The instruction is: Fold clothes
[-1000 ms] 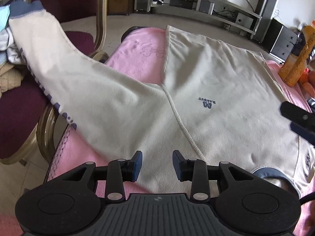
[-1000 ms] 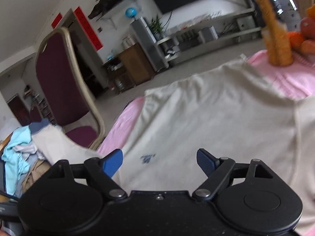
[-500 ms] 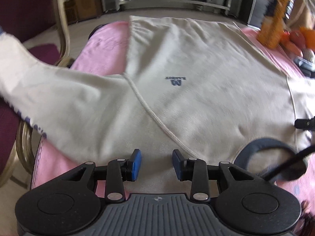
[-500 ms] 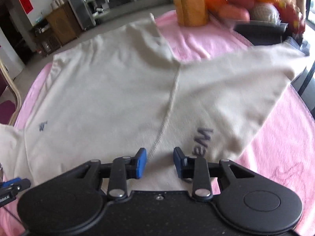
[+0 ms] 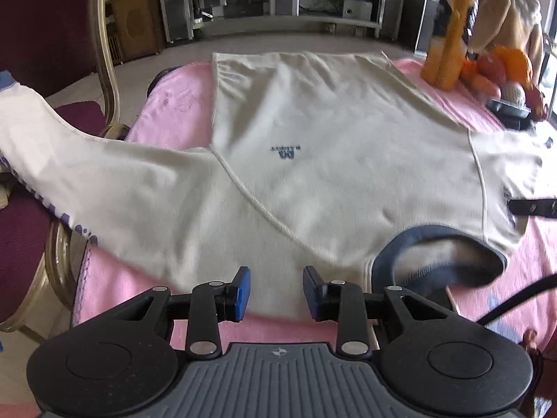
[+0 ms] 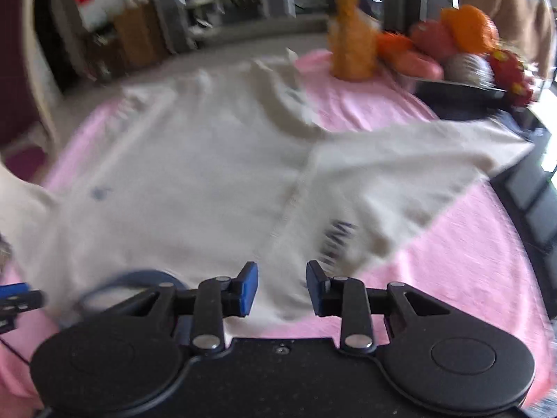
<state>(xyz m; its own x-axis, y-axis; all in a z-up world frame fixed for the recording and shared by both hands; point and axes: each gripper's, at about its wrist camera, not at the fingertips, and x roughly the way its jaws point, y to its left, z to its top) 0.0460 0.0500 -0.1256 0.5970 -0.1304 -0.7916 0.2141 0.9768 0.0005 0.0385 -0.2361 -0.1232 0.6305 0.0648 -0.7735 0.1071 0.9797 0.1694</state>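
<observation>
The cream sweatshirt [image 5: 313, 160] lies spread face up on the pink cloth [image 5: 174, 104] that covers the table, and every place here is best told from its dark blue collar [image 5: 435, 254], which sits at the near edge of the garment. The body runs away from the collar to a straight hem at the far side, so the whole front lies flat, a layout that suits folding because the seams and edges can be seen and matched. The left sleeve [image 5: 87, 174] stretches out sideways from the collar and hangs past the table edge toward the dark red chair [image 5: 41, 52]; the right sleeve [image 6: 417, 160] reaches out the other way from the collar, its end toward the dark tray of fruit [image 6: 459, 87]. An orange bottle [image 5: 449, 35] stands beyond the far hem on that same side, clear of the fabric. The left gripper [image 5: 275, 292] hovers at the shoulder just left of the collar, its jaws parted by a moderate gap with nothing between them. The right gripper [image 6: 282, 289] hovers at the shoulder just right of the collar, likewise parted and empty, though this view is blurred. Both shoulders flanking the collar seem a likely pair of hold points for shifting or folding the garment evenly, though the pictures do not settle which.
</observation>
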